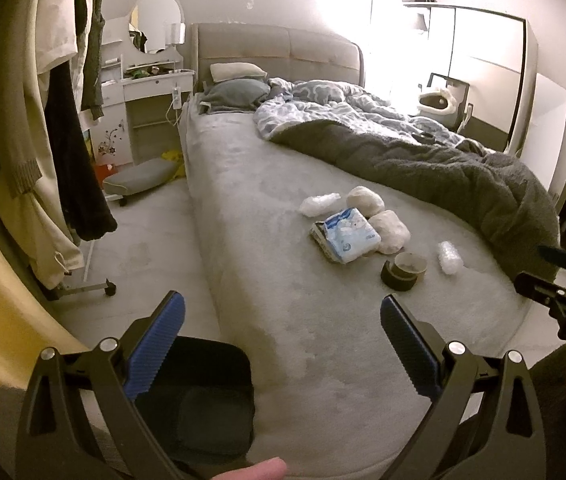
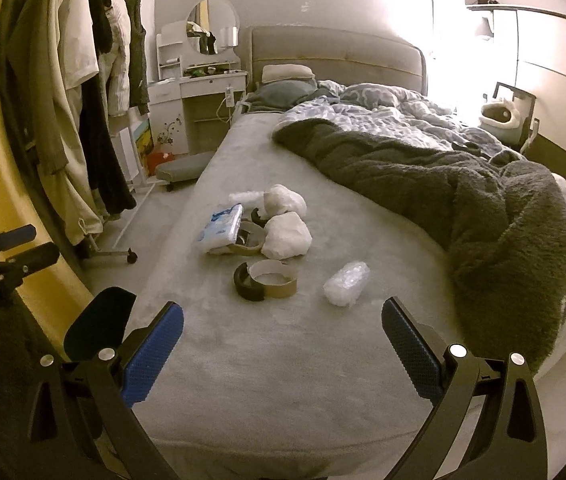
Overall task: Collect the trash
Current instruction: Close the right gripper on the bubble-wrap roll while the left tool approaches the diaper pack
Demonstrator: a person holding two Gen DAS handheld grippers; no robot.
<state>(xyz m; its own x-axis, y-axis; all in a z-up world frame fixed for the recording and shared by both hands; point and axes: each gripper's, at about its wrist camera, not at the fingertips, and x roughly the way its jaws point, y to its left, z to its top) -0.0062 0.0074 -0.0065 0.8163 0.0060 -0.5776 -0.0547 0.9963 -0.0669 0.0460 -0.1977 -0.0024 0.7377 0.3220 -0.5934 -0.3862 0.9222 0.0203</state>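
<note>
Trash lies on the grey bed (image 1: pixel 283 320): a blue-white tissue pack (image 1: pixel 350 236) (image 2: pixel 221 229), two white crumpled wads (image 1: pixel 365 200) (image 2: pixel 286 236), bubble-wrap pieces (image 1: pixel 450 258) (image 2: pixel 346 283), and an empty tape roll (image 1: pixel 404 270) (image 2: pixel 269 280). A second tape roll (image 2: pixel 247 236) lies by the pack. My left gripper (image 1: pixel 283 312) is open and empty, short of the trash. My right gripper (image 2: pixel 283 320) is open and empty, just before the tape roll. A black bin (image 1: pixel 199 392) sits below the left gripper, by the bed's corner.
A dark fluffy blanket (image 2: pixel 463 208) and patterned duvet (image 1: pixel 343 108) cover the bed's right half. A clothes rack (image 2: pixel 83 100) with hanging garments stands left. A white vanity (image 1: pixel 155 92) and a low stool (image 1: pixel 143 178) stand beside the headboard.
</note>
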